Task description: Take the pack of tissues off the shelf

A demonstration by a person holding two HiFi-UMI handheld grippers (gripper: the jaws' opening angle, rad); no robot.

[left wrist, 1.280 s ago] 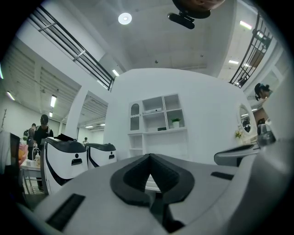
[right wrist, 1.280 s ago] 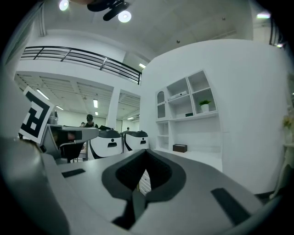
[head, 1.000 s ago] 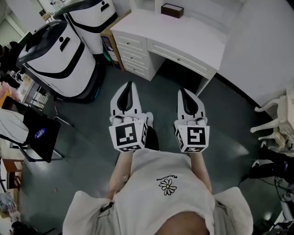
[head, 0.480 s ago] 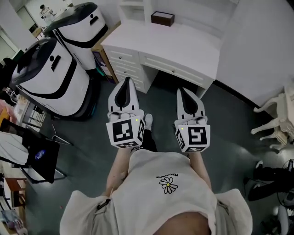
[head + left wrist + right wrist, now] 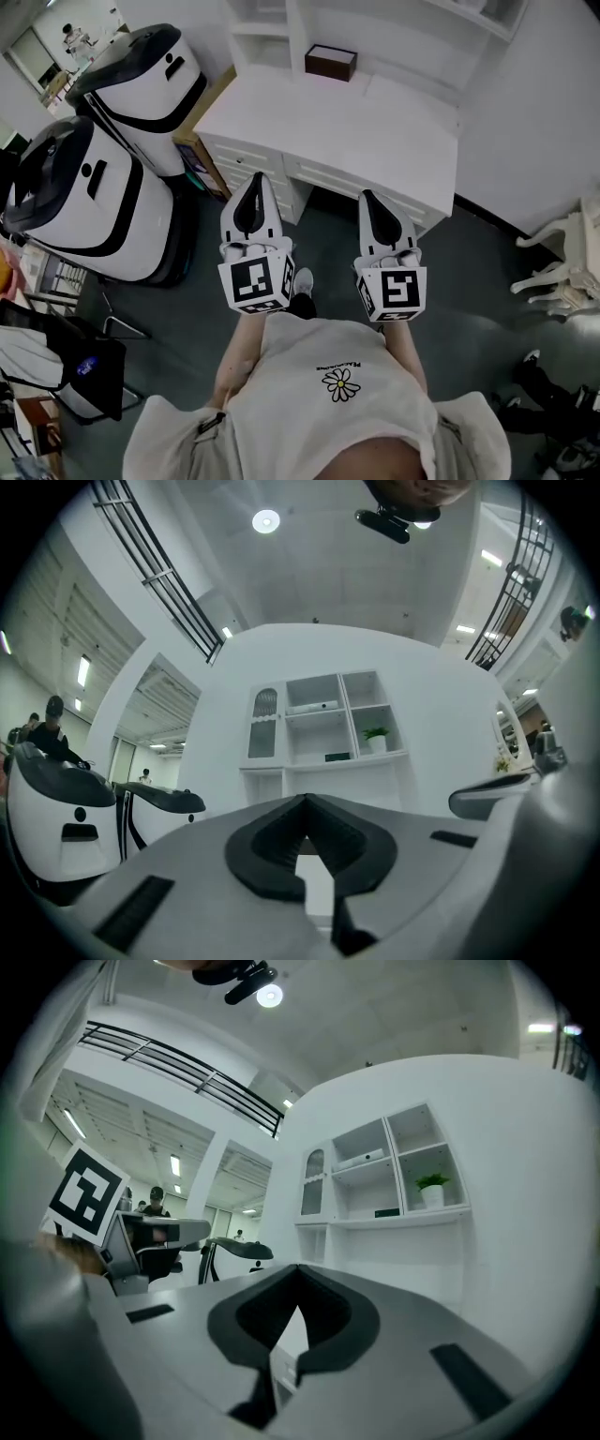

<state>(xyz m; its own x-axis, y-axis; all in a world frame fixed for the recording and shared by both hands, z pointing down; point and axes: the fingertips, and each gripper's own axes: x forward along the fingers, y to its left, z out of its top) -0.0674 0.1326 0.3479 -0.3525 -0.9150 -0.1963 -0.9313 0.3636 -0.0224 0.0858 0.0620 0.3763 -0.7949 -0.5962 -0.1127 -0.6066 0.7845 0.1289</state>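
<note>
grippers both pinched shut and empty: left (image 5: 255,183) and right (image 5: 369,198) side by side. pack (image 5: 314,706) lies on a shelf (image 5: 330,736), well ahead of and above both, beyond the desk (image 5: 356,122).

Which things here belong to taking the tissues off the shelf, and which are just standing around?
Belongs to the job: shelf unit; pale pack on its upper shelf, probably the tissues; left tool and right tool, both shut, empty.
Just there: potted plant; dark box; white machines; white chair.
</note>
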